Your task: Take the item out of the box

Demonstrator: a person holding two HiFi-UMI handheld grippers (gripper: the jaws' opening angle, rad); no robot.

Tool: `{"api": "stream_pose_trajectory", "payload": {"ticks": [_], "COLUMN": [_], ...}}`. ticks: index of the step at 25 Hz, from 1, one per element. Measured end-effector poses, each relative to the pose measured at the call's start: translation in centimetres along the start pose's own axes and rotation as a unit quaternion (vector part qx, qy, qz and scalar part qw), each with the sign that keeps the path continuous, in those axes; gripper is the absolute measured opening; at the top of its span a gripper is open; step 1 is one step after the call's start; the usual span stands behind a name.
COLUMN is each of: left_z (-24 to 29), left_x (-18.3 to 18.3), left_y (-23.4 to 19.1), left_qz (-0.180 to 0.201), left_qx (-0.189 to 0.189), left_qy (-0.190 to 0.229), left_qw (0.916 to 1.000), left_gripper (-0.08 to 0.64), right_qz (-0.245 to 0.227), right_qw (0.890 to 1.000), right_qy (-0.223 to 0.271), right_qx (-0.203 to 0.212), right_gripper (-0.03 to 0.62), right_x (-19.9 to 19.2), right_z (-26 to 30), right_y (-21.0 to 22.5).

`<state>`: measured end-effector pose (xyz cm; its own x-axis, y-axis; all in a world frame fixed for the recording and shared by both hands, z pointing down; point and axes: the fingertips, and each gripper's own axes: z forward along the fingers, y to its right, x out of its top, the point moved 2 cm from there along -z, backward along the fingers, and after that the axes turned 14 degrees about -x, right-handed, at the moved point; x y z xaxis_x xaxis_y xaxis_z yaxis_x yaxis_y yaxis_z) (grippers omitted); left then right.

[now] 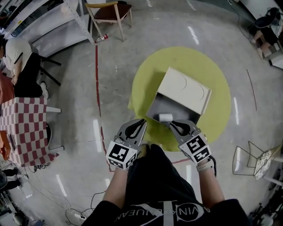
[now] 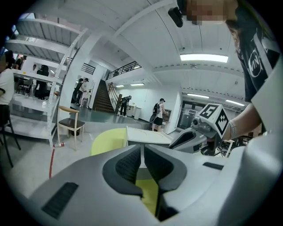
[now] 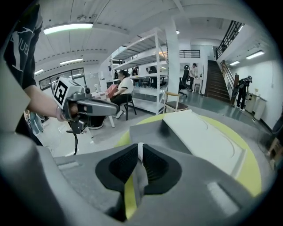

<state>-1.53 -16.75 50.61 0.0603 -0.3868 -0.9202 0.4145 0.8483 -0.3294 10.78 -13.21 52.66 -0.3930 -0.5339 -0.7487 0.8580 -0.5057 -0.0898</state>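
Observation:
A box [image 1: 170, 106] stands on a round yellow-green table [image 1: 146, 75], its white lid [image 1: 183, 90] swung back and its grey inside showing. A small white item [image 1: 166, 117] rests at the box's near edge. My right gripper [image 1: 172, 124] points at that edge, its tip just right of the item. In the right gripper view the right gripper [image 3: 139, 152] looks shut, with only a thin white sliver in the slit; I cannot tell what that sliver is. My left gripper [image 1: 142, 122] hovers left of the box, shut and empty. In its own view the left gripper [image 2: 142, 152] faces the lid [image 2: 148, 136].
A wooden chair [image 1: 108, 13] and metal shelving [image 1: 57, 26] stand at the far left. A seated person [image 1: 20, 62] and a checkered table [image 1: 26, 128] are at the left. A wire chair [image 1: 256, 159] stands at the right. A red tape line [image 1: 97, 75] crosses the floor.

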Motion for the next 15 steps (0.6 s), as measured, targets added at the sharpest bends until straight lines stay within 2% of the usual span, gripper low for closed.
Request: {"api": "stream_pose_trajectory", "payload": {"ticks": [8, 15], "left_z": [1.2, 1.4], "left_x": [-0.3, -0.6], "left_y": [-0.4, -0.9], "left_qz": [-0.001, -0.018], "left_qx": [0.009, 0.017], "left_qy": [-0.015, -0.013], "left_qw": [0.9998, 0.9996], "left_gripper": [0.028, 0.028], "right_qz": [-0.041, -0.102], "right_qw": [0.997, 0.987], "right_qy": [-0.054, -0.104], "right_qx": [0.025, 0.063], "right_gripper": [0.047, 0.115], "right_x": [-0.9, -1.6], "right_z": [1.8, 3.7], "right_y": [1.2, 0.9]}}
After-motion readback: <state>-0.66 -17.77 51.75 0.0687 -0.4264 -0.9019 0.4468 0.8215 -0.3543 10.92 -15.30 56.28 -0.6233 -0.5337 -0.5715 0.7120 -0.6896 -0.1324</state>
